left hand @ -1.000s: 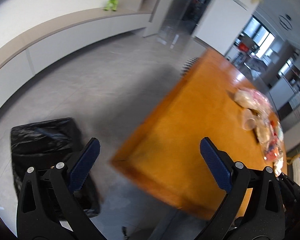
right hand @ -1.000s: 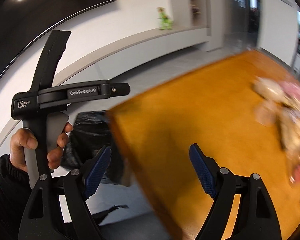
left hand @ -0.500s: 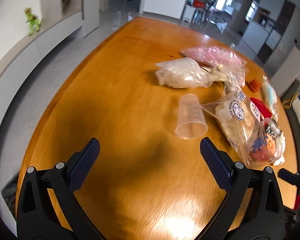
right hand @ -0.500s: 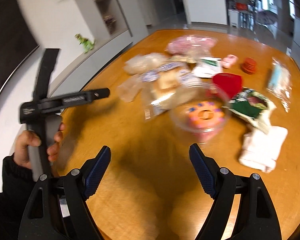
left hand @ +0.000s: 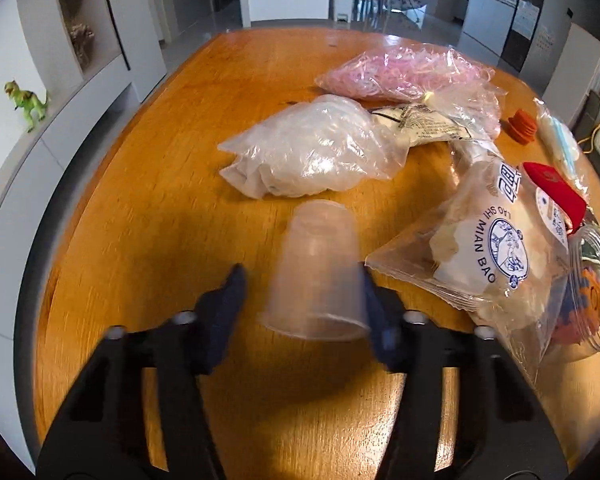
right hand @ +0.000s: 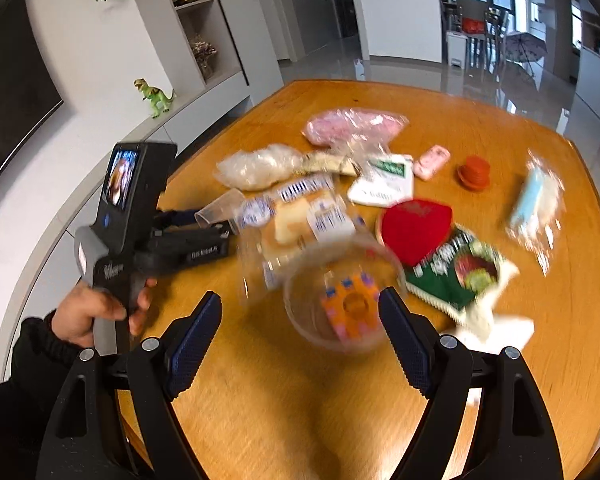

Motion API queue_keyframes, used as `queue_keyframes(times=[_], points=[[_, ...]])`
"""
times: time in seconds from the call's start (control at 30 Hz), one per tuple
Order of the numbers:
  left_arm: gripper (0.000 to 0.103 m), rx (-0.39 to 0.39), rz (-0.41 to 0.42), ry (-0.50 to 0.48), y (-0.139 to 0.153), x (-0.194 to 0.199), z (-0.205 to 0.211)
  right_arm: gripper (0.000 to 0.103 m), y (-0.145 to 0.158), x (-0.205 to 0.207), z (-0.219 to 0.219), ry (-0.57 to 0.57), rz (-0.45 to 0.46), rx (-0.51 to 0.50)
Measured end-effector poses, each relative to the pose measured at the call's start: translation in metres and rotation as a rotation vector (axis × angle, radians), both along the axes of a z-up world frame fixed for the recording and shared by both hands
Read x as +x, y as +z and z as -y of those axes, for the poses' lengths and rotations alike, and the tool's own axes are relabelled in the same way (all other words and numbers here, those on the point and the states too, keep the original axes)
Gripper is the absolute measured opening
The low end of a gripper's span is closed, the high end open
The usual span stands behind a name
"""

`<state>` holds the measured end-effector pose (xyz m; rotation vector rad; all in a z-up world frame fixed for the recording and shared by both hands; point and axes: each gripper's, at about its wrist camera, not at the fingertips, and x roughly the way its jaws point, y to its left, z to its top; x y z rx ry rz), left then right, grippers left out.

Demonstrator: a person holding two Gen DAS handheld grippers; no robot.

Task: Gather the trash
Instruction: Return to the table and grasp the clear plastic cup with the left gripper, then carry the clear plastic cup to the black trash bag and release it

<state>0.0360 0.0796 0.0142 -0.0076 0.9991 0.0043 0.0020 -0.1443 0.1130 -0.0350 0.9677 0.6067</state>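
Translucent cup (left hand: 314, 276); orange-brown table (left hand: 160, 208); pink shreds bag (left hand: 404, 70); red lid (right hand: 416, 230).

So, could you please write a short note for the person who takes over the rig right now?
Left gripper: fingers closing around the clear plastic cup, which lies on its side; grip not yet firm.
Right gripper: open, empty, over the clear round container.
The bread bag, white bag, pink bag and other wrappers still lie on the wooden table.
Done: nothing collected yet in view.
Left: lift the cup, then clear the rest.
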Motion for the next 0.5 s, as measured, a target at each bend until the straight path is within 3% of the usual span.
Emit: queue_keyframes(times=[0.1,0.17,0.33,0.4,0.5], points=[[0.042,-0.041,0.006,0.012,0.002,-0.006,-0.013,0.082,0.004,0.02,-0.022,0.043,-0.005,-0.04],[0.042,-0.051,0.011,0.03,0.002,-0.016,-0.022,0.089,0.003,0.033,-0.041,0.102,-0.019,-0.086],[0.042,-0.107,0.015,0.064,0.005,-0.042,-0.043,0.089,-0.015,0.065,-0.094,0.216,-0.017,-0.301],[0.042,-0.116,0.025,0.069,0.009,-0.051,-0.049,0.089,-0.029,0.081,-0.104,0.215,-0.058,-0.355],[0.042,-0.137,0.044,0.079,0.015,-0.063,-0.058,0.095,-0.046,0.097,-0.106,0.213,-0.158,-0.341]])
